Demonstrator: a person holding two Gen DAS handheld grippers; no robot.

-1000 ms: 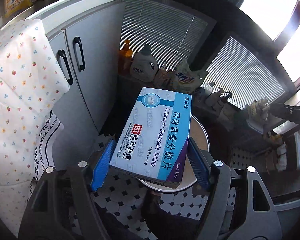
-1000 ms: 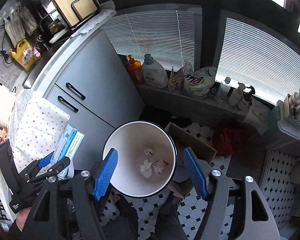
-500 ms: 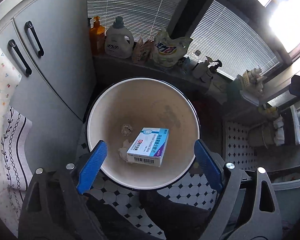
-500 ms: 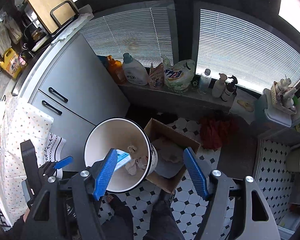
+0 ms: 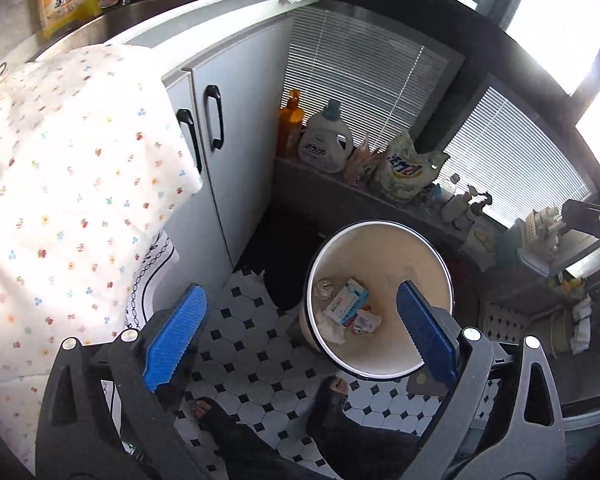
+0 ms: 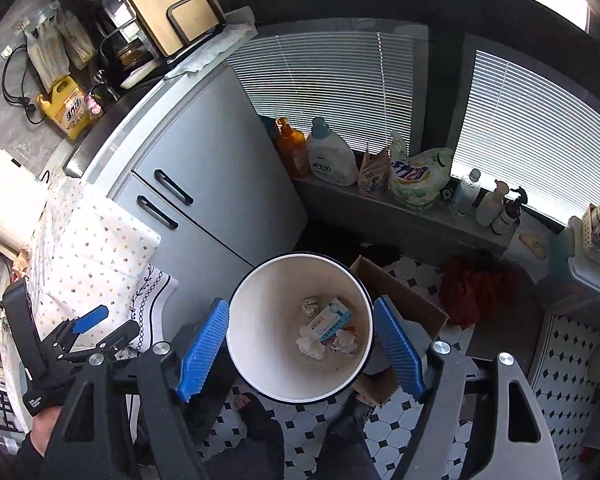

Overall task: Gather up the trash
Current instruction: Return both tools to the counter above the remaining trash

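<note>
A white round trash bin (image 5: 404,248) stands on the tiled floor; it also shows in the right wrist view (image 6: 260,292). Inside lie a blue and white medicine box (image 5: 346,302), crumpled tissues (image 5: 334,330) and a foil ball (image 5: 324,289). The box also shows in the right wrist view (image 6: 330,320). My left gripper (image 5: 300,340) is open and empty, high above the floor to the left of the bin. My right gripper (image 6: 302,348) is open and empty above the bin. The left gripper also shows in the right wrist view (image 6: 100,324).
Grey cabinets (image 5: 236,128) stand left of the bin. A floral cloth (image 5: 60,184) covers the table at left. Detergent bottles (image 5: 326,144) line the window ledge. A cardboard box (image 6: 404,300) sits right of the bin. The person's feet (image 5: 212,408) are on the tiles.
The left gripper opened and let go of the medicine box, which fell into the bin. The left gripper then drew back up and left. The right gripper stayed open over the bin.
</note>
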